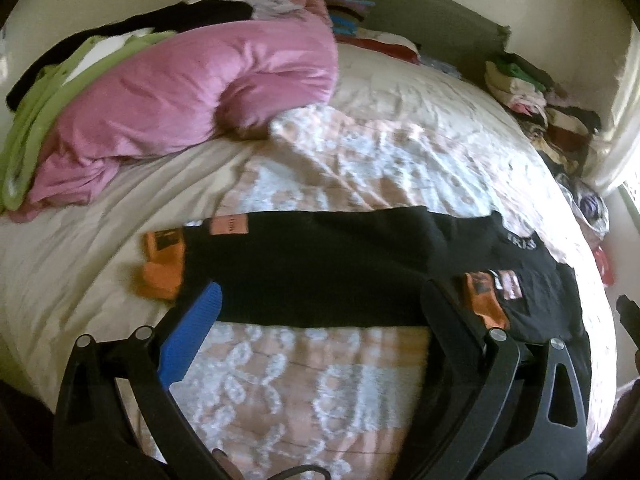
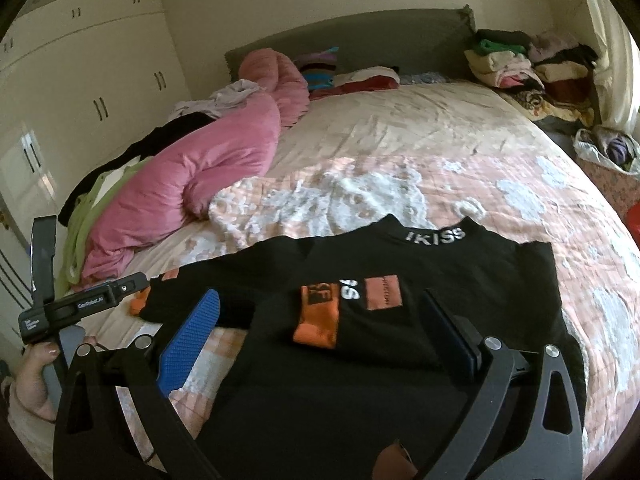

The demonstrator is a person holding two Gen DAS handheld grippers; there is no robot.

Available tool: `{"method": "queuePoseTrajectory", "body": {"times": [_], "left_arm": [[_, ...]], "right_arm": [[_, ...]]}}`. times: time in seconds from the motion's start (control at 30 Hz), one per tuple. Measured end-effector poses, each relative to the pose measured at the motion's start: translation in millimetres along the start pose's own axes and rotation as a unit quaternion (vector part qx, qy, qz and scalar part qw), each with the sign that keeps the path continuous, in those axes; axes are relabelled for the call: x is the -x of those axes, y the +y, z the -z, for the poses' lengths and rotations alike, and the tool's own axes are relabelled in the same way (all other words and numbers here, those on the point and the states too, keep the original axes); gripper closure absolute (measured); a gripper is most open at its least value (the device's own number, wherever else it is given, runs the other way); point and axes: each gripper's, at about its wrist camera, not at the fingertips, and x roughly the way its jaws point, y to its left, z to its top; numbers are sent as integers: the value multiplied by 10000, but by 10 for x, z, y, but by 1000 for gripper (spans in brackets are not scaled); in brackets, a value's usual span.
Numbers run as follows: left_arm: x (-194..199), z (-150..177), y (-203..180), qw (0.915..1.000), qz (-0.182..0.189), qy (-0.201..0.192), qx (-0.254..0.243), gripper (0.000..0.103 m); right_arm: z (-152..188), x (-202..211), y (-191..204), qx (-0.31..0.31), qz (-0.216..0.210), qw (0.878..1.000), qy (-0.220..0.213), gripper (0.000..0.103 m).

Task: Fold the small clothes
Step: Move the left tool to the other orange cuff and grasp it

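A black long-sleeved top (image 1: 328, 268) with orange cuffs and white "IKISS" lettering on the collar lies spread on the bed. In the left wrist view a sleeve stretches to the left with its orange cuff (image 1: 162, 268) at the end. My left gripper (image 1: 324, 308) is open and empty, just above the sleeve's near edge. In the right wrist view the top (image 2: 400, 340) has its other sleeve folded across the chest, orange cuff (image 2: 318, 316) on top. My right gripper (image 2: 324, 320) is open and empty over the top's body. The left gripper's body (image 2: 72, 304) shows at the left.
A pink duvet (image 1: 192, 92) and green and black clothes (image 1: 48, 92) are piled at the bed's left. Folded clothes (image 2: 516, 68) are stacked at the far right by the headboard (image 2: 360, 36). A white bag (image 2: 608, 148) lies at the right edge. Wardrobes (image 2: 80, 80) line the left wall.
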Motion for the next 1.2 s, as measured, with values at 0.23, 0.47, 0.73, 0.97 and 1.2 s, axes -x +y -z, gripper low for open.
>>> {"method": "queuePoseTrajectory", "body": {"times": [0.23, 0.47, 0.73, 0.97, 1.2], "left_arm": [[-141, -24, 424, 9985, -232, 92, 495, 9], [-307, 0, 808, 9945, -398, 230, 940, 9], [-526, 52, 1183, 9881, -455, 428, 1407, 9], [-713, 96, 1429, 9814, -539, 569, 1754, 9], [-946, 135, 1629, 9729, -634, 695, 2114, 9]], "right_arm": [[6, -150, 239, 216, -42, 9997, 78, 4], [71, -328, 424, 393, -97, 9989, 231, 4], [184, -534, 558, 474, -187, 9977, 439, 4], [247, -651, 627, 503, -234, 9969, 565, 4], [295, -745, 612, 445, -234, 9966, 659, 4]]}}
